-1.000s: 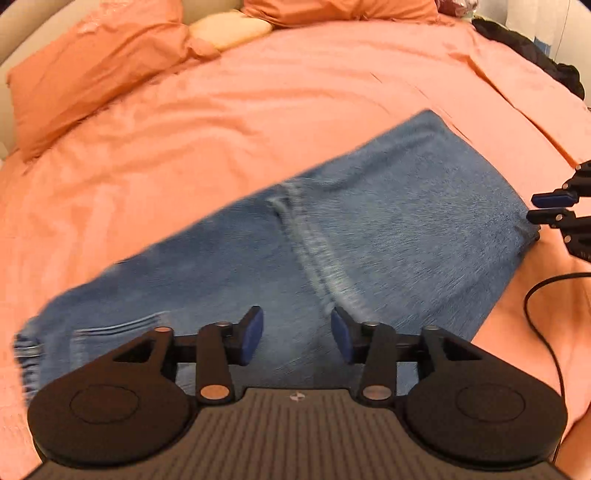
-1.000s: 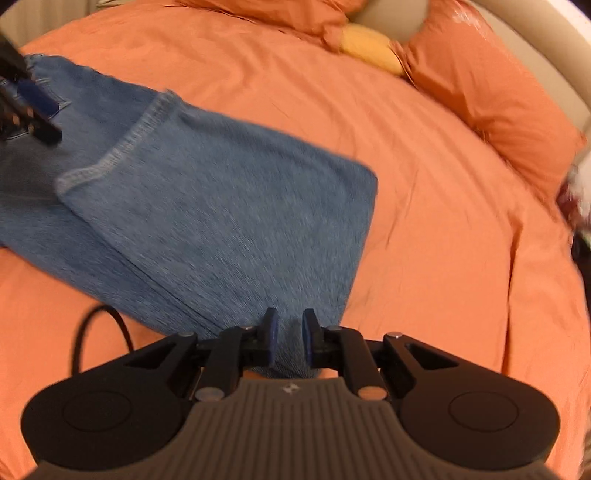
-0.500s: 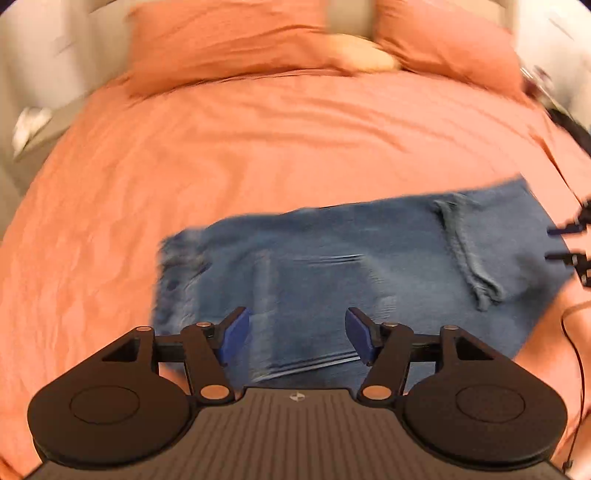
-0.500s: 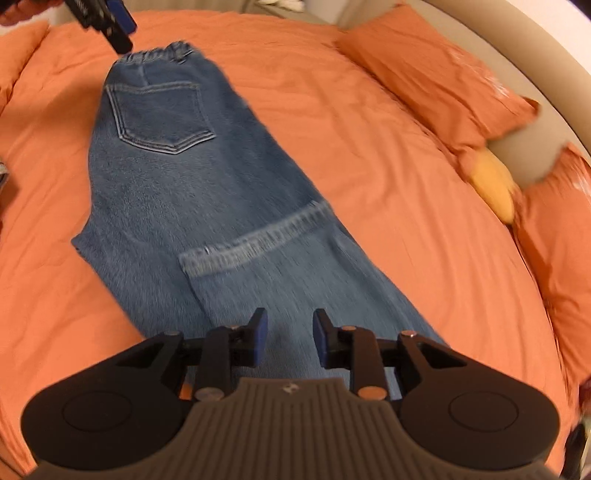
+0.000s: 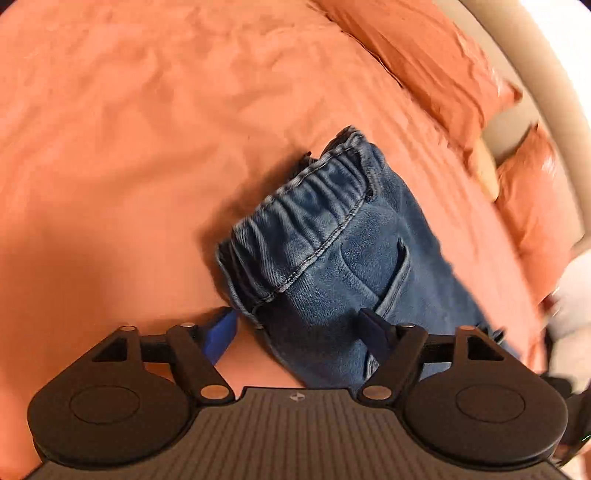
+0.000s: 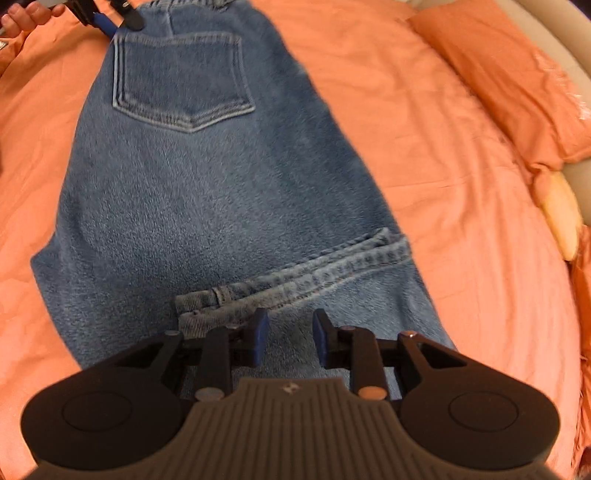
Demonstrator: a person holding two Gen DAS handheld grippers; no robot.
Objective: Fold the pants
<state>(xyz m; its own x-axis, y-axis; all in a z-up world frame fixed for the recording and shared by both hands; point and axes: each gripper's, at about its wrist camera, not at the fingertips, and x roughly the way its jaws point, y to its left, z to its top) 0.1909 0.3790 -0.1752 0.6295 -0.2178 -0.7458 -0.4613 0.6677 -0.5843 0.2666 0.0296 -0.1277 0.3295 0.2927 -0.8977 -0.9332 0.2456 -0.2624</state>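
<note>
Blue jeans [image 6: 207, 192] lie folded lengthwise on the orange bed sheet [image 6: 443, 184], back pocket [image 6: 181, 77] up and a leg hem [image 6: 306, 277] folded across them. My left gripper [image 5: 297, 330] hovers at the elastic waistband [image 5: 306, 206]. Its jaws are opening wide, with the waistband corner between the fingers [image 5: 221, 332] and no pad pressing on it. In the right wrist view the left gripper [image 6: 110, 16] shows at the top left by the pocket, held by a hand [image 6: 22, 14]. My right gripper [image 6: 289, 334] hangs over the denim just below the hem, its jaws a little apart and holding nothing.
Orange pillows [image 6: 517, 74] and a yellow pillow [image 6: 561, 214] lie against a beige headboard [image 5: 517, 55] on the right. A blurred white object [image 5: 576, 288] sits at the right edge of the left wrist view. Bare sheet [image 5: 110, 147] stretches left of the waistband.
My left gripper swept from the middle of the jeans to the waistband end, rolling, and its jaws widened. My right gripper moved along the folded leg to the hem and parted slightly.
</note>
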